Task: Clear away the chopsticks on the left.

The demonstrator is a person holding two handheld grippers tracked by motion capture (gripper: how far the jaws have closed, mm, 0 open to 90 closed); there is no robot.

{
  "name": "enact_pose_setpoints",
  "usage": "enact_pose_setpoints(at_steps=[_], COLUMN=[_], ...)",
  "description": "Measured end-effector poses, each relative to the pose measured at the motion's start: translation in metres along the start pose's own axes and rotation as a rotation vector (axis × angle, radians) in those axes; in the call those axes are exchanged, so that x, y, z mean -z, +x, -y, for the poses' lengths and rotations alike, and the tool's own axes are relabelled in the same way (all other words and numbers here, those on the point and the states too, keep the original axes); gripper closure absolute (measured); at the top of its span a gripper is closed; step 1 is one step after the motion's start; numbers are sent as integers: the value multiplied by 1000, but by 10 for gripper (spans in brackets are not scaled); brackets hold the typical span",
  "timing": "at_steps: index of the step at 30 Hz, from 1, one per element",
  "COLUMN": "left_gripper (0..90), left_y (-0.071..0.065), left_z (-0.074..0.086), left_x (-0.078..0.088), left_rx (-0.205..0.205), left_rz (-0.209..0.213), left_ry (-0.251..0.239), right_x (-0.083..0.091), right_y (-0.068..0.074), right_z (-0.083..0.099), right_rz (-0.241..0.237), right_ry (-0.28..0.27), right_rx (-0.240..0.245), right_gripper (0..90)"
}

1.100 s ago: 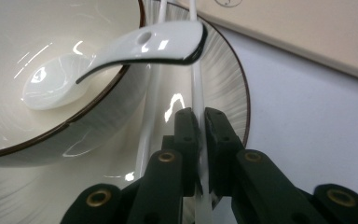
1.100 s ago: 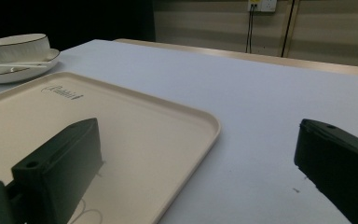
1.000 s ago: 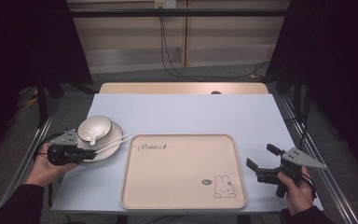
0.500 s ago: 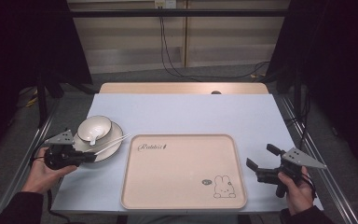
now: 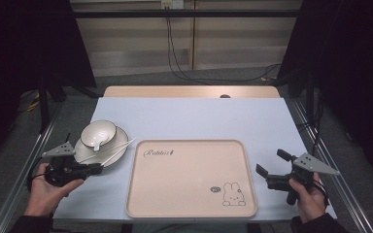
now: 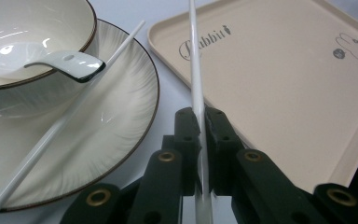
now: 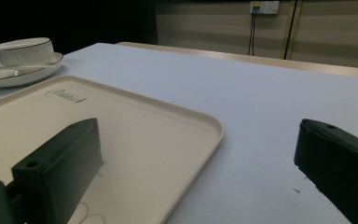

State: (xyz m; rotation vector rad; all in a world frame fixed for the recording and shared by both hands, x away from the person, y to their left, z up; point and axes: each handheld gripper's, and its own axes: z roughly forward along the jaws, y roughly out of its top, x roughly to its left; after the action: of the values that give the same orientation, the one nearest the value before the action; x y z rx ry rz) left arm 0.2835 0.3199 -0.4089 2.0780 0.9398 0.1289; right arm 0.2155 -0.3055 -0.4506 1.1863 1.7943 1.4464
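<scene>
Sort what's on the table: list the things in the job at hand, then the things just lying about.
In the job:
- chopstick, clamped in the left gripper
- second chopstick on the plate
- tray

Lying about:
- bowl
- spoon in the bowl
- right gripper, open, idle

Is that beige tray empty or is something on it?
Empty: the tray shows bare surface with its printed rabbit; the chopstick is held over its edge.

Bowl (image 6: 32,28) and plate (image 6: 107,121): glossy glazed ceramic
Chopstick (image 6: 196,79): smooth white plastic
Tray (image 5: 189,184): matt beige plastic
</scene>
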Motion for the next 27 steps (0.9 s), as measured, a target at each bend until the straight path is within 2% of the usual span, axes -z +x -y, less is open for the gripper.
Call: enact_pose_setpoints(at_steps=[1, 2, 6, 10, 11, 12, 15, 16, 17, 18, 21, 22, 25, 27], left_gripper=[844, 844, 844, 844, 844, 844, 843, 843, 842, 843, 843, 844, 844, 843], left_y=[-6, -9, -23, -37, -37, -44, -54, -57, -60, -60, -67, -67, -69, -70], left_z=[0, 0, 2, 3, 3, 4, 4, 4, 3, 3, 1, 1, 1, 0], left_x=[2, 2, 2, -1, -1, -3, -10, -13, -16, -16, -28, -28, -42, -45], left_rx=[33, 40, 90, 150, 150, 177, 208, 204, 219, 219, 253, 253, 286, 294], left_rz=[-7, -13, -14, -34, -34, -53, -79, -99, -124, -124, -157, -157, -157, -170], left_ry=[-12, -11, -27, -35, -35, -33, -45, -37, -37, -37, -43, -43, -35, -34], right_x=[0, 0, 0, 0, 0, 0, 0, 0, 0, 0, 0, 0, 0, 0], right_y=[0, 0, 0, 0, 0, 0, 0, 0, 0, 0, 0, 0, 0, 0], right_z=[0, 0, 0, 0, 0, 0, 0, 0, 0, 0, 0, 0, 0, 0], right_rz=[4, 0, 1, -2, -2, -3, -2, -3, -2, -2, -8, -8, -5, -8], right_ry=[-5, 3, -1, 4, 4, 4, 4, 4, 1, 0, 0, 1, -1, 1], right_rx=[-8, 10, 1, 6, 6, 9, 7, 8, 6, 5, 4, 5, 2, 7], right_gripper=[6, 6, 6, 6, 6, 6, 6, 6, 6, 6, 6, 6, 6, 6])
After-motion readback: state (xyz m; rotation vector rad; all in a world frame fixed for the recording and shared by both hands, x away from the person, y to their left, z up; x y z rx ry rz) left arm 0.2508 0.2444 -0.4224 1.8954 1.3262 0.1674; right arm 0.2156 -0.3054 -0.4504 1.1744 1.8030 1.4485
